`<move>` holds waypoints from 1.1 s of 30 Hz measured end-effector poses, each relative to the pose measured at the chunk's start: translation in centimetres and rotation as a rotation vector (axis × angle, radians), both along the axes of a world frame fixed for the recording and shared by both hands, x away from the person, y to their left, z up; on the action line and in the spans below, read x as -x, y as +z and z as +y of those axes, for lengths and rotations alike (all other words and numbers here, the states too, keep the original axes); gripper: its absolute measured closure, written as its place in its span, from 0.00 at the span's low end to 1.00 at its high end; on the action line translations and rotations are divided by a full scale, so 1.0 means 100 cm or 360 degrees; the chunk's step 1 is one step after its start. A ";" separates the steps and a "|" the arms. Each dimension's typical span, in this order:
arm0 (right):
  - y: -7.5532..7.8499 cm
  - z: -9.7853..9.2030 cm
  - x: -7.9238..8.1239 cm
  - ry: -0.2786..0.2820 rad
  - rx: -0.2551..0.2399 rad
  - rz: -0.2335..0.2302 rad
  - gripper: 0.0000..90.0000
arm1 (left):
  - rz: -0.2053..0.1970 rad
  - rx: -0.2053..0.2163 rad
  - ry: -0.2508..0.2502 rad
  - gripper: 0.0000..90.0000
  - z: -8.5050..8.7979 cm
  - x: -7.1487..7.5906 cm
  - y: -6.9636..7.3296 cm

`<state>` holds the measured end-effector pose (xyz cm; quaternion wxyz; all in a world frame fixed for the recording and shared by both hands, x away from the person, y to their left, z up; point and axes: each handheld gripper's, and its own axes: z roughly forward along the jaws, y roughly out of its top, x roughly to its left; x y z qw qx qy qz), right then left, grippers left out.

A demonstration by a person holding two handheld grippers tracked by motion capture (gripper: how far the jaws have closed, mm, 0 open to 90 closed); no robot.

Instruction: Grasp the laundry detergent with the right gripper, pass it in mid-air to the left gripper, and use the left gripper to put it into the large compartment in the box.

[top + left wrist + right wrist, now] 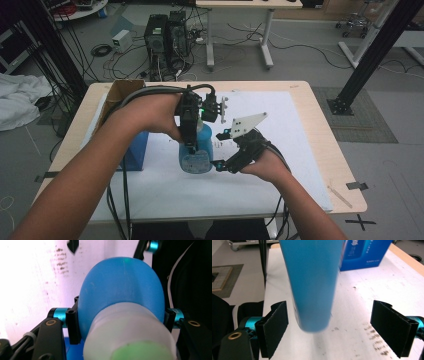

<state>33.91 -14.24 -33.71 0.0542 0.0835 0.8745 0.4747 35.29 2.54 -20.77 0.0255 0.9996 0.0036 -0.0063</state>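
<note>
Fingers [72,325] of the left gripper [191,131] are clamped on the blue bottle [196,150] just below its pale cap [130,335], one pad on each side of the shoulder, as the left gripper view shows from above the cap. In the high view that gripper comes down on the bottle from above, so the bottle's long axis runs roughly upright, cap toward the left hand [150,116] and base toward the white sheet [280,150] that covers the worktop [320,115]. The base looks lifted clear of the sheet in the right gripper view, though blur makes that hard to be sure of.

The right gripper [225,159] sits beside the lower body of the bottle, on the side nearer the person's right hand [270,167]. Its fingers [274,330] stand wide apart, and the blurred blue cylinder [312,285] passes between them nearer the left pad, touching neither. So the left gripper alone carries the bottle, and the right has the shorter way to its base.

Farther out, a blue box [134,150] stands on the worktop to the left of the bottle, behind the left forearm, with a cardboard box [120,92] beyond it near the far left corner
</note>
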 end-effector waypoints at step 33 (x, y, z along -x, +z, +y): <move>0.010 -0.029 -0.025 -0.0133 0.0350 0.0050 0.14 | 0.0069 0.0131 0.0948 0.42 0.121 -0.055 0.082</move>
